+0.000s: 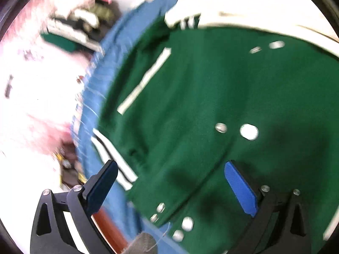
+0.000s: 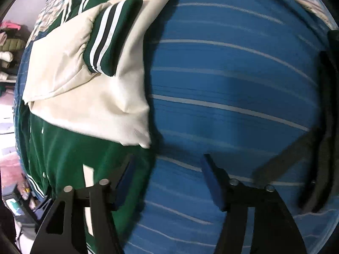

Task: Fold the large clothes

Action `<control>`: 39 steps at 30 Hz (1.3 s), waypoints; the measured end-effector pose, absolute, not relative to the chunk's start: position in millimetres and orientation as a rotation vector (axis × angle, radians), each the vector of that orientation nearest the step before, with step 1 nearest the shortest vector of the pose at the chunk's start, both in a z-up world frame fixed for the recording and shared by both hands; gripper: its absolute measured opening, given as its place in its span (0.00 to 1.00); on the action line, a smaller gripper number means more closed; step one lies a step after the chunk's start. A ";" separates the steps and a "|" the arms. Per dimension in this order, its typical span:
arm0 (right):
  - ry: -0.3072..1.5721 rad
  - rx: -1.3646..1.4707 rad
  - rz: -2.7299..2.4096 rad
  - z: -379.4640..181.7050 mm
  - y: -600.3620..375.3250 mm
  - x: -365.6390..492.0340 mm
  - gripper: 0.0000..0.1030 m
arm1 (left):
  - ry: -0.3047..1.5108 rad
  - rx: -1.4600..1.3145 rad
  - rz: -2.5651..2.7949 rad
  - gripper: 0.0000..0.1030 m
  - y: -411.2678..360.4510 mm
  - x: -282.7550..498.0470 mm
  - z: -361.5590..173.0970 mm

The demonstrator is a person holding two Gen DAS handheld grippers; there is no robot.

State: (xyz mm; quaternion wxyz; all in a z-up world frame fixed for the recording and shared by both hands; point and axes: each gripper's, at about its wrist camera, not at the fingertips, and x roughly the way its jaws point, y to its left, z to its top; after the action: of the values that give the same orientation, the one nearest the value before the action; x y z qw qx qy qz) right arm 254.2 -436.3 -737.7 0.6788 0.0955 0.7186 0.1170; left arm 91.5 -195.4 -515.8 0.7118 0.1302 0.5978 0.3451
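Left gripper [image 1: 169,182]: jaws spread wide, nothing between the pads, poised over the green jacket [image 1: 201,105] near its striped hem [image 1: 114,156] (view blurred). Right gripper [image 2: 167,182]: jaws apart, empty; one finger over the jacket's edge, the other over the blue striped bedsheet [image 2: 233,74]. Jacket lies flat on the sheet, snap buttons [image 1: 249,131] showing along the front. Cream sleeve [image 2: 89,97] folded across the body, its green striped cuff [image 2: 112,36] on top. Dark cloth [image 2: 326,127] at the sheet's far side.
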 end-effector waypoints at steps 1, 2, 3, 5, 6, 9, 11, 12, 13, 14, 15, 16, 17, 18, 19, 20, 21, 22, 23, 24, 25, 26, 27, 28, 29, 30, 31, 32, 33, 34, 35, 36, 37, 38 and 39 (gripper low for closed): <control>1.614 0.198 0.259 -736.1 -443.3 250.0 0.64 | 1.303 0.353 0.763 1.00 -217.6 83.2 -504.3; 1.619 0.184 0.254 -734.9 -447.6 244.3 0.64 | 1.295 0.385 0.756 1.00 -231.6 76.8 -498.8; 1.627 0.173 0.255 -735.5 -453.7 240.2 0.64 | 1.296 0.420 0.738 1.00 -253.7 67.9 -493.7; 1.650 0.159 0.252 -737.5 -467.7 229.2 0.66 | 1.325 0.464 0.704 1.00 -290.7 53.0 -492.0; 1.658 0.157 0.252 -738.1 -474.0 224.6 0.69 | 1.339 0.478 0.684 1.00 -312.6 42.9 -491.4; 1.678 0.138 0.240 -738.4 -497.1 210.0 0.74 | 1.355 0.492 0.644 1.00 -362.4 21.6 -490.3; 1.689 0.146 0.223 -737.6 -514.5 202.0 0.74 | 1.360 0.520 0.626 1.00 -395.5 12.1 -496.2; 1.695 0.160 0.215 -737.2 -522.5 198.4 0.74 | 1.367 0.532 0.617 1.00 -410.1 8.8 -502.5; 1.704 0.178 0.207 -737.4 -532.3 195.0 0.74 | 1.375 0.541 0.612 1.00 -421.7 10.1 -510.5; 1.709 0.186 0.201 -735.7 -534.9 190.5 0.74 | 1.384 0.549 0.609 1.00 -427.7 13.9 -517.4; 1.713 0.194 0.193 -734.5 -540.5 187.6 0.74 | 1.401 0.553 0.613 1.00 -431.9 16.2 -529.3; 1.716 0.200 0.188 -735.8 -546.5 186.6 0.74 | 1.409 0.554 0.625 1.00 -434.9 21.5 -535.6; 1.719 0.203 0.183 -736.8 -550.1 186.4 0.74 | 1.414 0.568 0.642 1.00 -436.2 26.3 -546.2; 1.719 0.208 0.178 -737.6 -554.8 186.2 0.75 | 1.426 0.591 0.656 1.00 -434.1 32.0 -560.0; 1.718 0.215 0.174 -738.7 -559.1 187.0 0.75 | 1.435 0.612 0.675 1.00 -429.9 37.8 -571.9; 1.720 0.221 0.170 -740.4 -563.0 188.5 0.75 | 1.431 0.622 0.687 1.00 -425.6 40.6 -577.6; 1.720 0.229 0.164 -739.1 -562.9 188.7 0.75 | 1.419 0.629 0.697 1.00 -420.0 46.7 -583.8; 1.718 0.237 0.162 -740.1 -566.1 191.4 0.75 | 1.403 0.630 0.707 1.00 -414.1 52.0 -584.9; 1.714 0.244 0.160 -741.1 -568.4 194.8 0.75 | 1.386 0.629 0.719 1.00 -411.6 55.1 -583.8; 1.710 0.251 0.159 -741.9 -564.4 195.8 0.75 | 1.363 0.640 0.733 1.00 -406.5 59.6 -582.8; 1.705 0.257 0.164 -742.7 -564.7 199.3 0.75 | 1.352 0.650 0.742 1.00 -404.7 62.0 -581.9; 1.700 0.259 0.169 -744.0 -563.7 203.4 0.75 | 1.345 0.644 0.752 1.00 -397.8 64.5 -580.1; 1.695 0.263 0.177 -745.6 -562.0 208.5 0.75 | 1.338 0.621 0.772 1.00 -387.0 67.4 -575.7; 1.691 0.268 0.187 -747.0 -560.4 212.9 0.75 | 1.329 0.601 0.787 1.00 -379.3 69.6 -571.4; 1.684 0.280 0.203 -748.5 -557.9 219.9 0.75 | 1.316 0.568 0.792 0.97 -370.0 71.8 -564.7; 1.674 0.299 0.223 -749.9 -555.0 225.7 0.77 | 1.300 0.524 0.786 0.90 -360.2 73.6 -554.9; 1.651 0.346 0.263 -751.2 -551.4 234.7 0.80 | 1.283 0.495 0.774 0.61 -358.8 74.6 -547.0; 1.634 0.389 0.295 -750.5 -551.1 243.5 0.84 | 1.270 0.464 0.751 0.33 -354.8 75.6 -538.0; 1.610 0.447 0.338 -750.8 -548.9 252.2 0.85 | 1.264 0.430 0.725 0.25 -351.8 77.6 -529.0; 1.578 0.513 0.386 -750.7 -546.6 262.1 0.85 | 1.249 0.413 0.713 0.21 -350.0 79.3 -518.8; 1.538 0.593 0.444 -751.0 -543.0 275.4 0.85 | 1.234 0.399 0.708 0.18 -355.8 81.1 -513.5; 1.514 0.652 0.479 -751.5 -539.6 284.5 0.86 | 1.219 0.374 0.701 0.16 -352.7 81.5 -503.2; 1.490 0.723 0.525 -753.6 -536.2 297.3 0.86 | 1.212 0.356 0.696 0.15 -350.6 82.5 -495.8; 1.476 0.775 0.552 -756.6 -532.8 306.4 0.86 | 1.209 0.341 0.689 0.14 -350.4 82.3 -490.8; 1.467 0.827 0.574 -760.1 -530.4 317.8 0.86 | 1.209 0.319 0.681 0.14 -351.3 80.6 -486.5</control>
State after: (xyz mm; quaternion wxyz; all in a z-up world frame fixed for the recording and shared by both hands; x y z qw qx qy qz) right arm 317.8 -530.4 -760.1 0.6297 0.3610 0.6407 0.2504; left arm 80.6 -351.3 -486.5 0.7570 0.1466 0.5547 0.3125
